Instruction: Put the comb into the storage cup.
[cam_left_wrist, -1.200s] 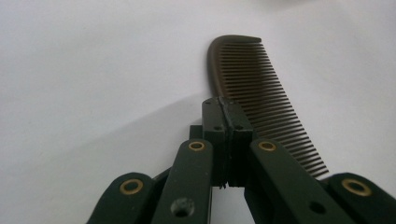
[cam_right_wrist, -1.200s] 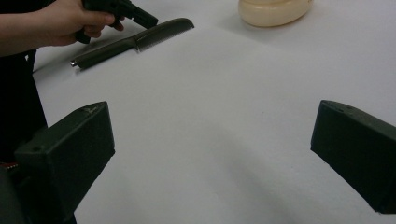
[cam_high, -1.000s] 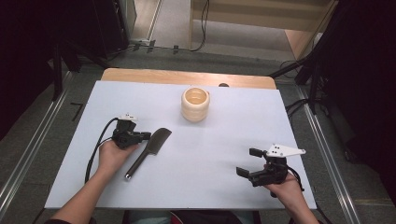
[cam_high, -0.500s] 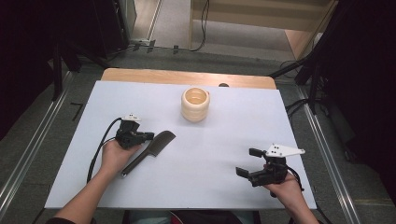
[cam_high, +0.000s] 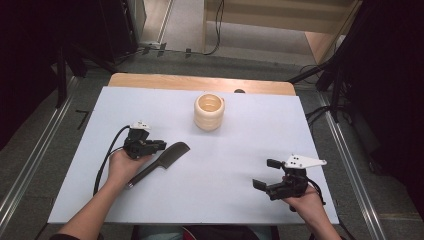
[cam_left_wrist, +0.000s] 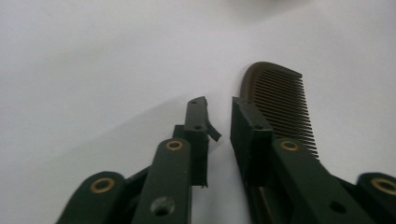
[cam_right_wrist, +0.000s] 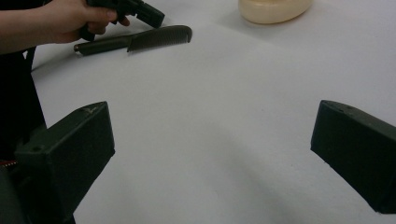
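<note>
A dark comb lies flat on the white table, its teeth end pointing toward a beige ribbed cup. My left gripper hovers just over the comb's middle. Its jaws have just been opening and stand a narrow gap apart. In the left gripper view the gripper has nothing between its pads, and the comb runs under and past the right-hand jaw. My right gripper rests near the table's front right, open wide and empty. The right gripper view shows the comb far off.
The cup stands at the back middle of the table. A strip of wooden tabletop shows beyond the white sheet. Metal rails run along both sides. The left gripper's cable loops on the table by the forearm.
The left gripper's jaws have parted a little over the comb, and the comb's toothed end has shifted slightly to the right. The right gripper has kept still.
</note>
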